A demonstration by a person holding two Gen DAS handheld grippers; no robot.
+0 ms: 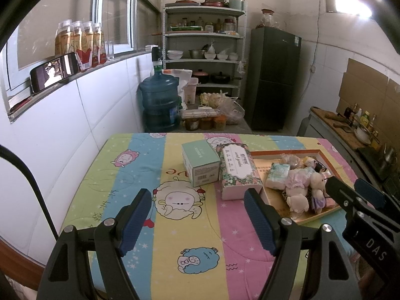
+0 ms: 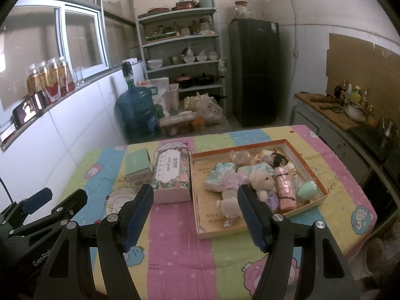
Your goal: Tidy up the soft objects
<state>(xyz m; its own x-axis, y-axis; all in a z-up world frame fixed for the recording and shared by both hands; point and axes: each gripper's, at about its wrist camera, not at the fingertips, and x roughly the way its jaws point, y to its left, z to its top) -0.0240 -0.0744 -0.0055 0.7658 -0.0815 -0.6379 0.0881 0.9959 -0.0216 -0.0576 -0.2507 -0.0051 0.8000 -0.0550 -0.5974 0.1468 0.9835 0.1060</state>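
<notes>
An orange-rimmed cardboard tray [image 2: 308, 158] [image 1: 327, 158] sits on the right half of the table and holds several soft things: a plush lamb [image 2: 262, 182] [image 1: 317, 183], a pink-dressed plush [image 2: 231, 186] [image 1: 296, 187], tissue packs [image 2: 220, 173] [image 1: 277, 175], a pink roll [image 2: 286, 191] and a mint sponge [image 2: 307, 190]. My left gripper [image 1: 197, 220] is open and empty above the table's near middle. My right gripper [image 2: 195, 215] is open and empty, just short of the tray's near left corner.
A floral tissue box [image 2: 171, 175] [image 1: 237, 170] and a mint carton [image 2: 138, 168] [image 1: 200, 163] stand left of the tray on the cartoon tablecloth [image 1: 140, 175]. Behind are a water jug [image 1: 160, 105], shelves [image 1: 203, 50], a fridge [image 1: 273, 80] and a counter [image 2: 332, 115].
</notes>
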